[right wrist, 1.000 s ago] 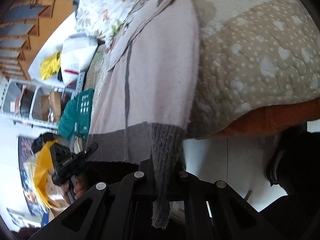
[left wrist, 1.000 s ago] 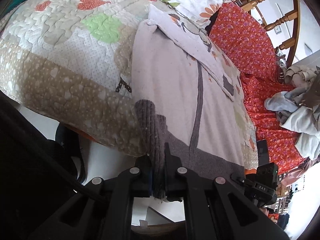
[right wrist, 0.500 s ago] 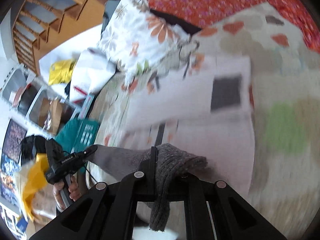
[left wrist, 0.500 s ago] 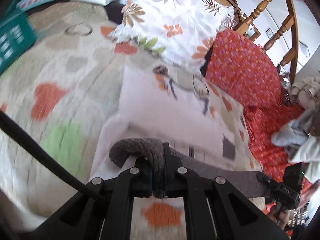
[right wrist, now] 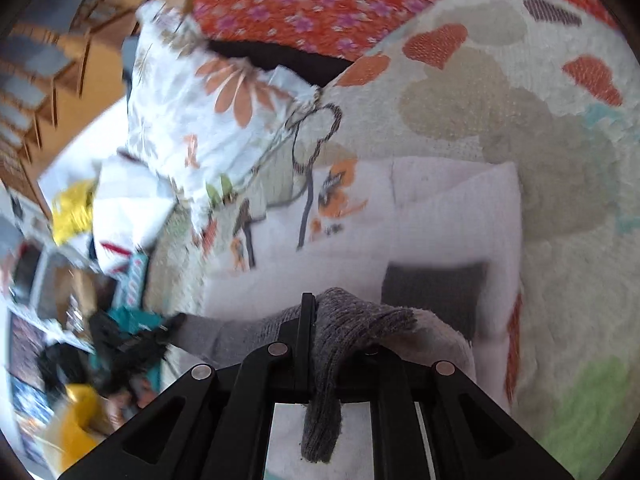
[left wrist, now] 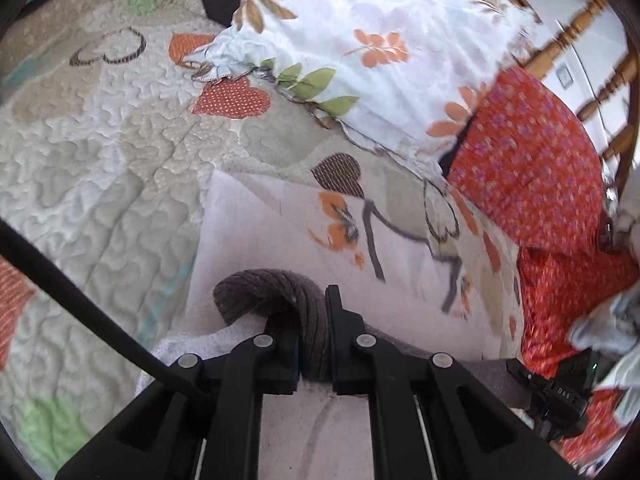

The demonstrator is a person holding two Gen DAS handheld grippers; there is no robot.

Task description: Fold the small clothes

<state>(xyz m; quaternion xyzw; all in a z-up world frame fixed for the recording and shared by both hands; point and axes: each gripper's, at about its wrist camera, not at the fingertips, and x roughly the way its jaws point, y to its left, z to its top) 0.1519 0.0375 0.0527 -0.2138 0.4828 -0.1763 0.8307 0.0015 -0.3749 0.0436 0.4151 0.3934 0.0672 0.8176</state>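
A small pale pink sweater with orange and grey stitched figures lies on the quilted bed cover. Its grey ribbed hem is lifted over the sweater's upper part. My left gripper is shut on the hem's left corner. In the right wrist view the same sweater shows a grey pocket patch. My right gripper is shut on the hem's right corner, whose end hangs down between the fingers. Each gripper shows at the edge of the other's view.
A floral white pillow and a red flowered cushion lie just beyond the sweater. A pile of grey clothes sits at the right. A wooden chair back stands behind. A teal basket and clutter lie left of the bed.
Both grippers have lifted the grey hem from the bed's near edge and carried it forward over the sweater toward the pillows. The sweater's lower half now folds over its upper half.
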